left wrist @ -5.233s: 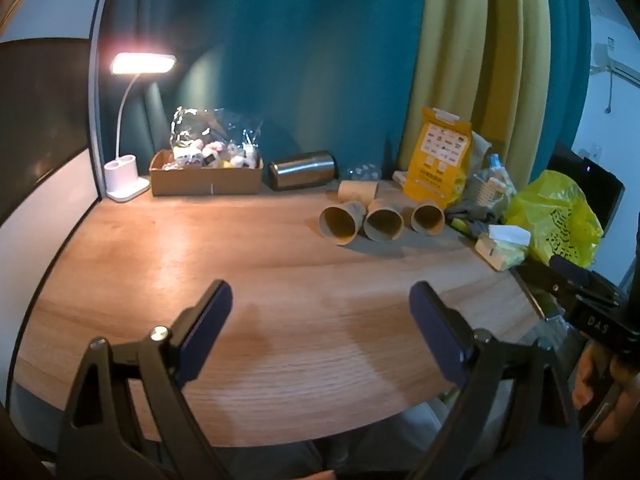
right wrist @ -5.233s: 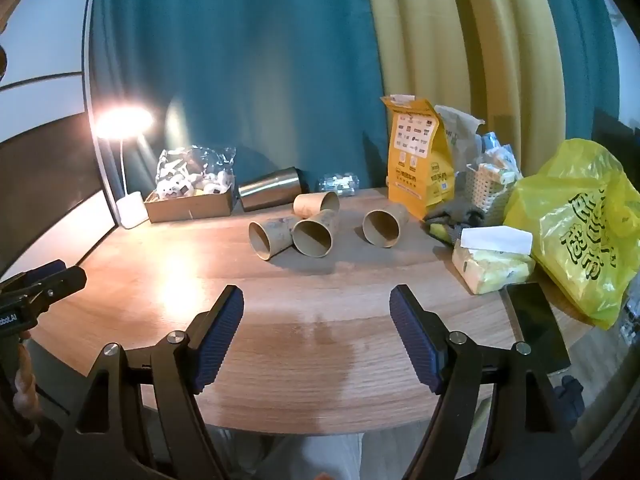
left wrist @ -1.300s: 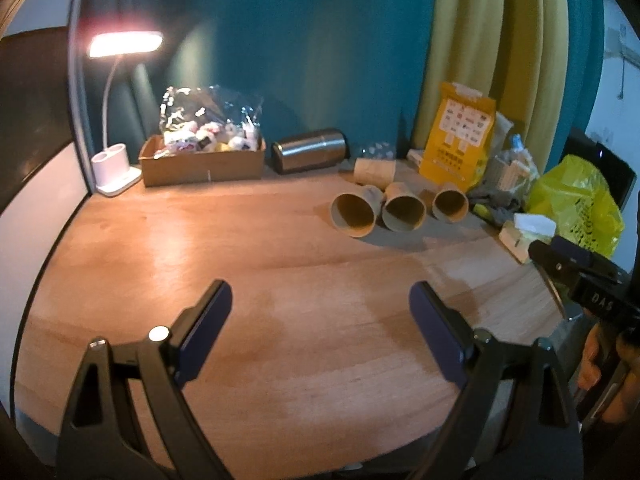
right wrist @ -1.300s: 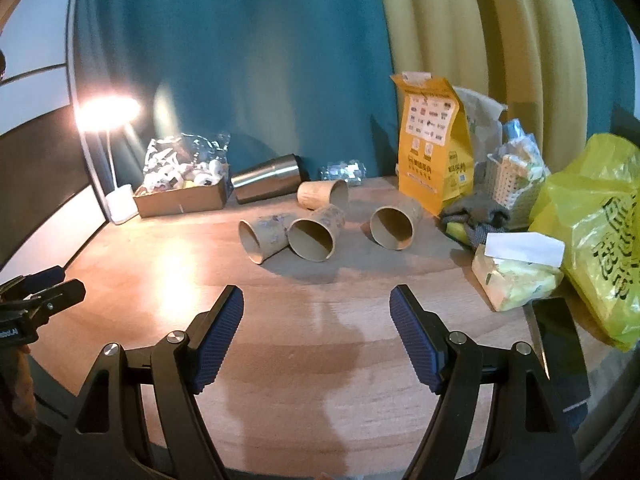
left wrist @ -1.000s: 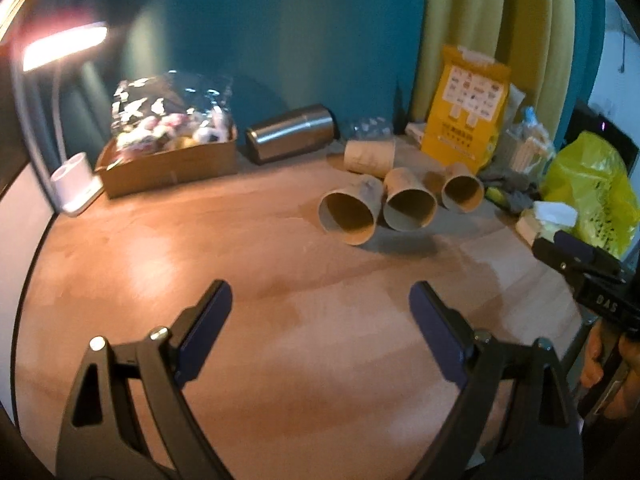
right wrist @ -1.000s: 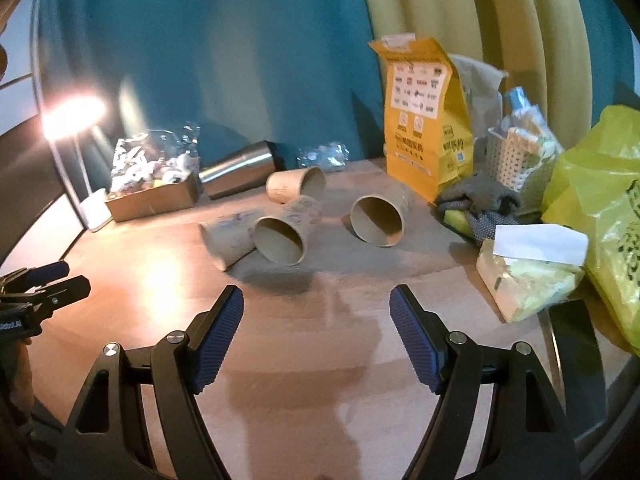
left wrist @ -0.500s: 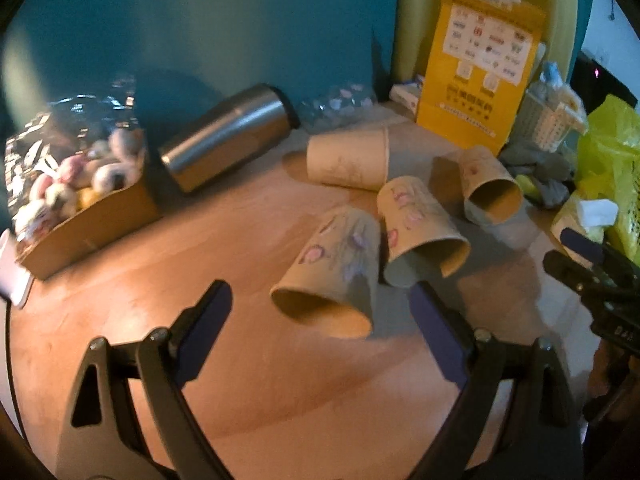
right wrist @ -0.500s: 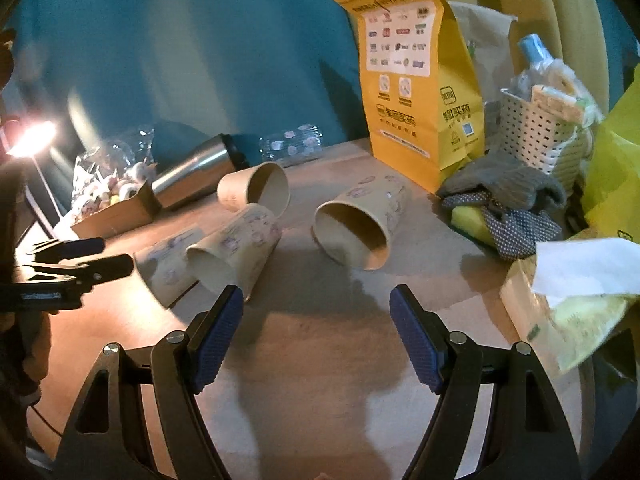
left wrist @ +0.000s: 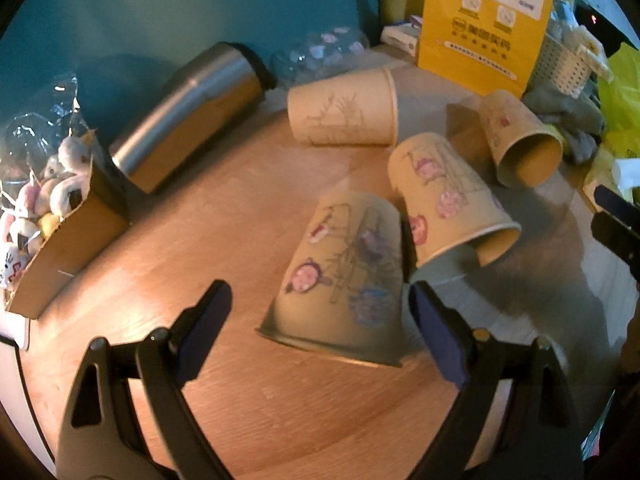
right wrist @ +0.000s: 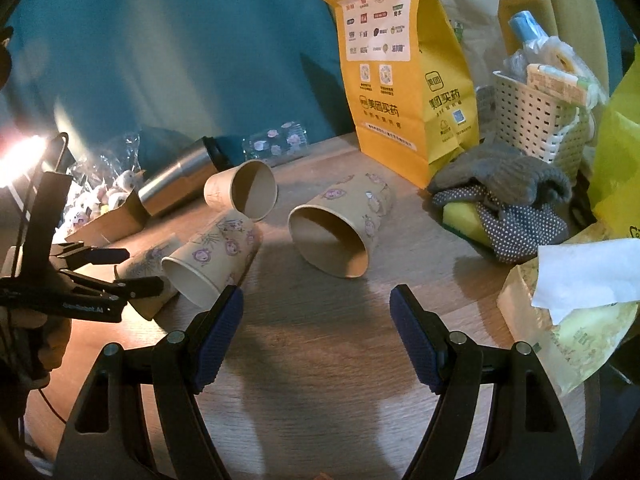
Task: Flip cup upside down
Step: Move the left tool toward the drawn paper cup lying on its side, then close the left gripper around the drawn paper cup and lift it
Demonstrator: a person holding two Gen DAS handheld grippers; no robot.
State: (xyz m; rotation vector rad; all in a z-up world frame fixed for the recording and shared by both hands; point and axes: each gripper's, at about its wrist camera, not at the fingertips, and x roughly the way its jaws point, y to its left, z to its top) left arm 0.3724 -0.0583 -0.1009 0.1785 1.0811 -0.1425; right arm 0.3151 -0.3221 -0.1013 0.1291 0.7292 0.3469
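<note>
Several paper cups lie on their sides on the wooden table [left wrist: 224,216]. My left gripper [left wrist: 320,312] is open, its jaws either side of the rim end of the nearest flower-printed cup [left wrist: 344,276]; this cup [right wrist: 148,260] shows between the left gripper's jaws in the right wrist view. A second printed cup [left wrist: 444,196] lies against it on the right [right wrist: 212,252]. A third cup [left wrist: 520,140] lies farther right; my open, empty right gripper [right wrist: 316,320] hovers just short of its mouth [right wrist: 332,232]. A plain cup [left wrist: 344,108] lies behind [right wrist: 240,188].
A steel tumbler [left wrist: 188,112] lies at the back left beside a cardboard box of sweets [left wrist: 60,232]. A yellow paper bag [right wrist: 400,68], a white basket [right wrist: 536,120], grey gloves [right wrist: 500,176], tissues [right wrist: 580,276] and a yellow plastic bag [right wrist: 620,140] crowd the right side.
Both grippers have moved forward and down toward the cups. My left gripper now straddles the nearest cup; my right gripper has come close to the rightmost cup. Both stayed open.
</note>
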